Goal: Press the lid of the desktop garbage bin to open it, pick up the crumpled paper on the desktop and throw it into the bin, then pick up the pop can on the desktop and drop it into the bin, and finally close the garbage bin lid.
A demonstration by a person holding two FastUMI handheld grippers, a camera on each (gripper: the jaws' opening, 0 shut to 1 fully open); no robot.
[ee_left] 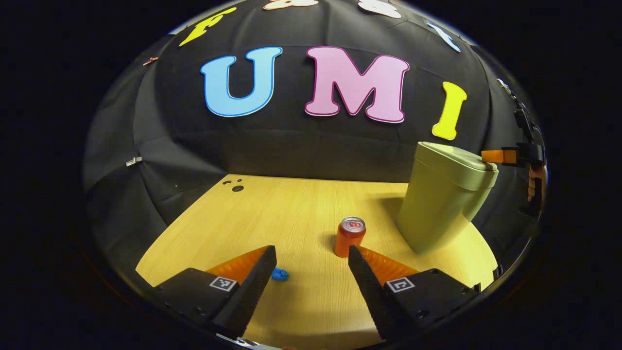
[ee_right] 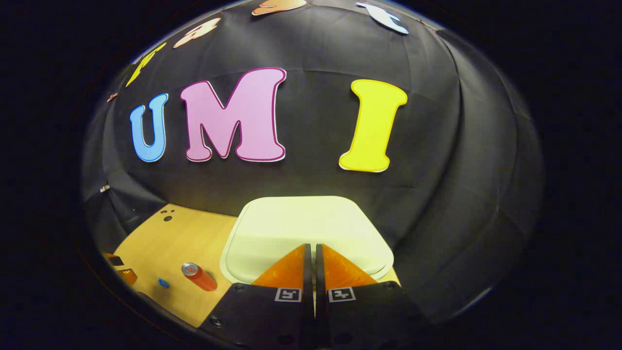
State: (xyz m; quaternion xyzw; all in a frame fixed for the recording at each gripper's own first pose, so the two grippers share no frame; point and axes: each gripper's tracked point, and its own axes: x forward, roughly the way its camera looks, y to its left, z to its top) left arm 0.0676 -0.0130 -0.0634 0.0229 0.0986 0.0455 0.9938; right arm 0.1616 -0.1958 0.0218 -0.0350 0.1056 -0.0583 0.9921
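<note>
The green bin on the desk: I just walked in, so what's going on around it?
The right claw, fingers together, hovers over the closed lid of the bin, seemingly about to press it. The left claw waits open above the desk, with the pop can upright and the blue crumpled paper untouched.

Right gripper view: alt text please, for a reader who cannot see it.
The right gripper, fingers together, is over the closed lid of the pale green bin. To its left on the wooden table lie a pop can and blue crumpled paper.
</note>
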